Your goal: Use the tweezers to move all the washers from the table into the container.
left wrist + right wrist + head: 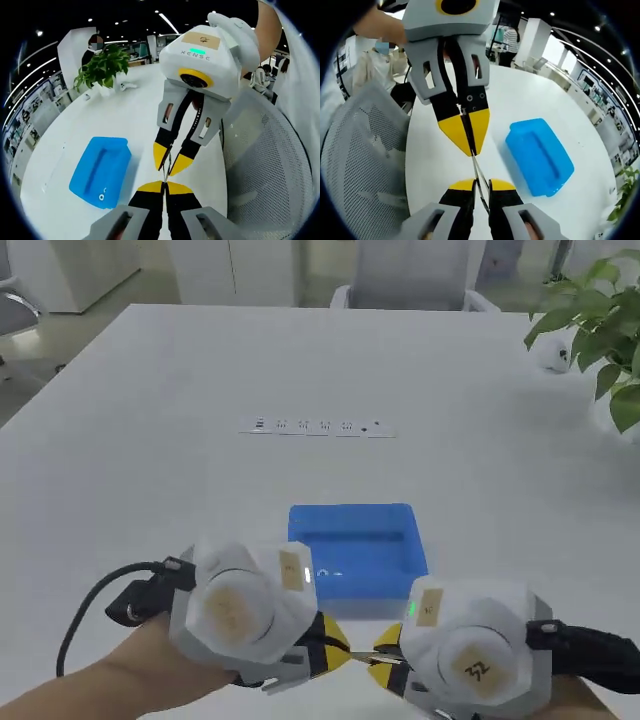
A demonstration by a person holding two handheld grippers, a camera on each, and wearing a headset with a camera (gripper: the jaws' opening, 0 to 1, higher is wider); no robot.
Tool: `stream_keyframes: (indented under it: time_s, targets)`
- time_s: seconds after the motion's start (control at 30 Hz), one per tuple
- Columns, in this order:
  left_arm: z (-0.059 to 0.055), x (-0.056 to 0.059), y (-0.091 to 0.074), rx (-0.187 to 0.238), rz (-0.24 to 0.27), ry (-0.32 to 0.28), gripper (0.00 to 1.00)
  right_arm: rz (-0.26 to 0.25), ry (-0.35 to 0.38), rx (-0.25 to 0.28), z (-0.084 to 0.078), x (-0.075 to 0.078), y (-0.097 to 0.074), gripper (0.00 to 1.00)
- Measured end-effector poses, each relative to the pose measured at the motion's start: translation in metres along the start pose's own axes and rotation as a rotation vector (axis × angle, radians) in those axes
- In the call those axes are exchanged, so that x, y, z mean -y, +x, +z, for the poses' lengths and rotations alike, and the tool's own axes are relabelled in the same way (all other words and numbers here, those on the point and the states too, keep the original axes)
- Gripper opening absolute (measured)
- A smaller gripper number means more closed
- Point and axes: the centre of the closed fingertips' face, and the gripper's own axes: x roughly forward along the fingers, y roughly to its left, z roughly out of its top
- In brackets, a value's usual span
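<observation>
Tweezers (478,175): one pair; container (352,521): one.

Table: white table (450,390), broad, matt top.
Sockets: power socket strip (318,427) set flush in the middle of the table.
Seating: grey chair (415,275) at the table's far edge; mesh-backed chair (270,165) at its near edge.
Plant: potted plant (600,320) on the table's far right side.
Floor: pale floor (60,330) left of the table.
Storage: white cabinets (70,270) beyond the table's far left corner.
Lighting: strip lights (167,22) and spotlights in a dark ceiling above the table.
</observation>
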Motion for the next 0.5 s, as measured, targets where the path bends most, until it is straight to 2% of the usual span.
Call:
stream_keyframes:
  time_s: [0.07,0.13,0.17,0.23,0.3,0.33,0.4,0.43,0.5]
  targets:
    - [-0.010,0.001,0.008,-0.023,-0.010,0.000,0.00,0.004,0.007,-0.021,-0.007,-0.002,0.007,0.06]
    - [-0.022,0.000,0.014,-0.070,-0.011,0.040,0.00,0.013,0.003,-0.048,-0.015,-0.005,0.012,0.07]
    - [-0.026,-0.001,0.019,-0.080,-0.016,0.042,0.00,0.018,0.002,-0.056,-0.018,-0.007,0.014,0.08]
    - [-0.032,-0.001,0.022,-0.110,-0.029,0.034,0.00,0.015,0.001,-0.066,-0.021,-0.011,0.011,0.10]
    - [-0.037,-0.004,0.024,-0.133,-0.037,0.067,0.00,-0.010,0.015,-0.049,-0.020,-0.012,0.000,0.10]
    - [-0.040,-0.004,0.028,-0.147,-0.046,0.067,0.00,-0.017,0.046,-0.039,-0.019,-0.014,-0.004,0.12]
    - [-0.052,-0.006,0.032,-0.207,-0.057,0.054,0.00,-0.035,0.159,-0.016,-0.019,-0.017,-0.018,0.15]
    - [-0.057,-0.005,0.036,-0.224,-0.069,0.048,0.00,-0.055,0.221,0.004,-0.018,-0.016,-0.029,0.17]
    - [-0.060,-0.005,0.040,-0.229,-0.076,0.053,0.00,-0.082,0.316,0.043,-0.016,-0.016,-0.043,0.17]
